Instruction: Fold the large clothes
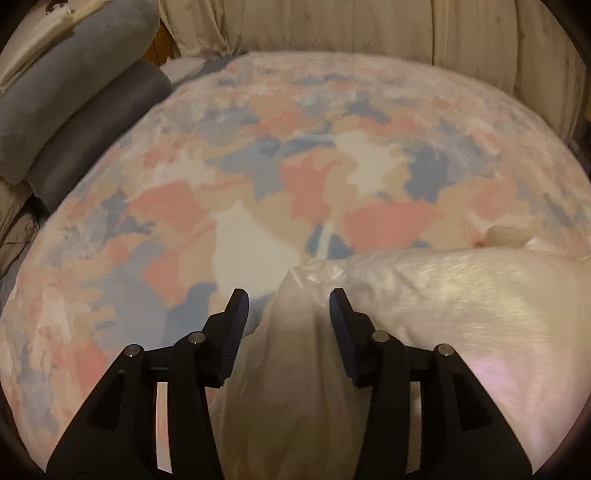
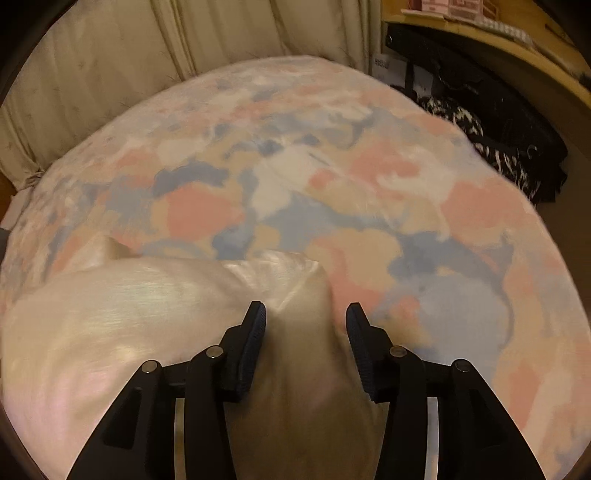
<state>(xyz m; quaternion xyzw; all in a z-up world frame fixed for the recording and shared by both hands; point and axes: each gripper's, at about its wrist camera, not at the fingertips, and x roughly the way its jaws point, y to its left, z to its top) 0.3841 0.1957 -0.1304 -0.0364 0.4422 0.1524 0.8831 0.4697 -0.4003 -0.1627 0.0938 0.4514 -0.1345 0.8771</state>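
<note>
A shiny cream garment (image 1: pixel 443 306) lies on a bed with a pink, blue and tan patterned cover (image 1: pixel 258 166). My left gripper (image 1: pixel 289 302) is open, its jaws standing either side of a raised corner of the garment that runs between them. The garment also shows in the right wrist view (image 2: pixel 129 314). My right gripper (image 2: pixel 306 317) is open too, with another raised corner of the garment between its jaws. The fabric stretches from one gripper toward the other. The frames are blurred.
Grey pillows (image 1: pixel 74 110) lie stacked at the left end of the bed. Cream curtains (image 1: pixel 369 29) hang behind the bed. A wooden shelf (image 2: pixel 517 48) and dark clothes (image 2: pixel 498 129) stand off the bed's right side.
</note>
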